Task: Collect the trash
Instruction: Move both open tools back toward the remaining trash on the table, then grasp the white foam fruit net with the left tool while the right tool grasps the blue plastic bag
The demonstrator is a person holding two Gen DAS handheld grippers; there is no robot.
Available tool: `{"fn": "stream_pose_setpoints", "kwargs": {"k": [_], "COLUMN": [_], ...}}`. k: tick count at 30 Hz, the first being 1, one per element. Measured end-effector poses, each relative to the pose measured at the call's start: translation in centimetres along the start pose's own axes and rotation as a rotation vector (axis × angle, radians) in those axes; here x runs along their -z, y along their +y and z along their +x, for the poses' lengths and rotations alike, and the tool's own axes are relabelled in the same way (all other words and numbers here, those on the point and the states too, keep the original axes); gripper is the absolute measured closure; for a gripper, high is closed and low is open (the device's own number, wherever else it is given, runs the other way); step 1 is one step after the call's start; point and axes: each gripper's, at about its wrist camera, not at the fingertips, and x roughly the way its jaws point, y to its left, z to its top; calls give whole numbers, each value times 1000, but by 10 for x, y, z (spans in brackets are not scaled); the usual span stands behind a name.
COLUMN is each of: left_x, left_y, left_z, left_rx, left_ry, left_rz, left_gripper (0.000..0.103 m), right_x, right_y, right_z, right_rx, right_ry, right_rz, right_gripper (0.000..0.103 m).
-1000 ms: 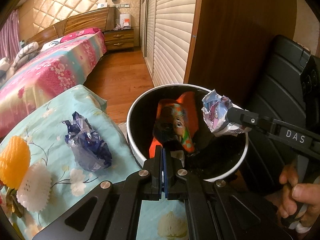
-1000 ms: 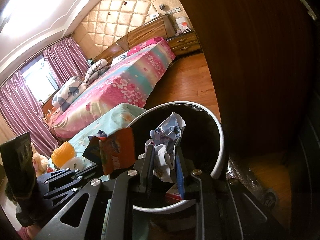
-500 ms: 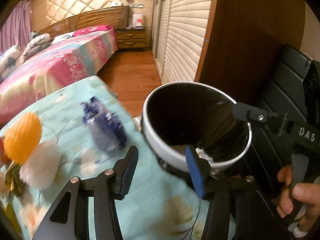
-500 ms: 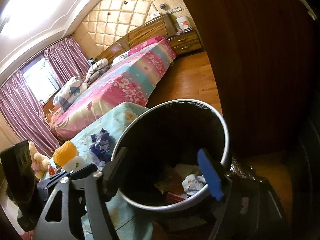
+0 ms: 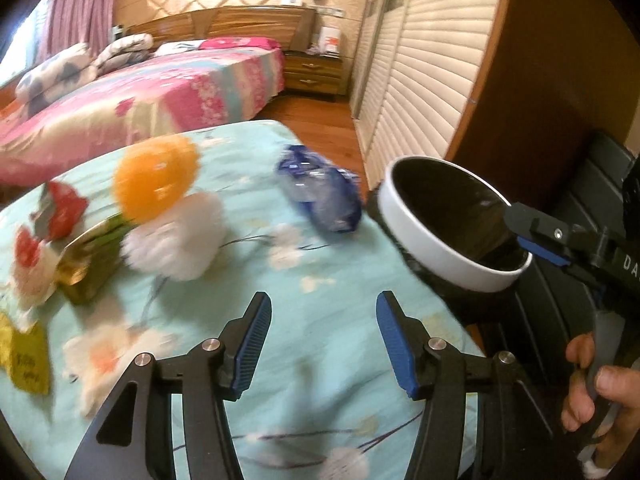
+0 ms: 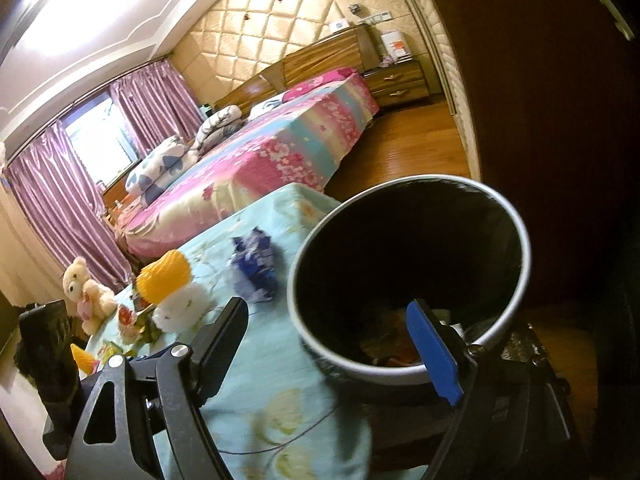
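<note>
A crumpled blue wrapper [image 5: 324,196] [image 6: 256,268] lies on the turquoise flowered cloth [image 5: 320,380], close to the white-rimmed bin [image 5: 440,256] [image 6: 516,240]. Papers and wrappers [image 6: 392,352] lie at the bin's bottom. My left gripper [image 5: 323,320] hovers over the cloth, short of the blue wrapper; its jaws are opening with nothing between them. My right gripper [image 6: 326,320] stands at the bin's near rim, jaws opening and holding nothing. One of its fingers [image 5: 536,236] reaches over the rim, and a hand [image 5: 600,392] grips its handle.
An orange foam net [image 5: 156,178] and a white one [image 5: 176,236] sit left of the wrapper, with red wrappers [image 5: 52,216] and a yellow one [image 5: 28,356] further left. A teddy bear [image 6: 86,292] stands at the cloth's far end. Bed [image 6: 280,148] and wooden floor lie beyond.
Both grippers opened and dropped their trash into the bin: the left an orange wrapper, the right crumpled paper. The left gripper swung left from the bin to over the cloth.
</note>
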Motion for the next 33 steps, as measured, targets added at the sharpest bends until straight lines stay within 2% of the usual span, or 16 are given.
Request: {"fn": "stream_pose_setpoints", "kwargs": {"k": [6,10,17,24,33], "left_x": [11,18,18,9,-10], "left_y": [26,41,60,77,88], "left_z": [-20,-30,-38,-27,-8], "left_rx": [-33,-51,-76,-69,-63], "left_ry": [-14,-11,-12,-11,-17], "left_rz": [-59,-92,-141,-174,-191], "left_gripper": [46,45,43,43,43], "right_x": [10,19,27,21,1], "right_y": [31,47,71,80,83], "right_z": [8,14,32,51,78], "right_rx": [-27,-42,-70,-86,-53], "right_ry": [25,36,71,86,78], "right_rz": [-57,-97,-142,-166,-204], "right_gripper": [20,12,12,12,15]}}
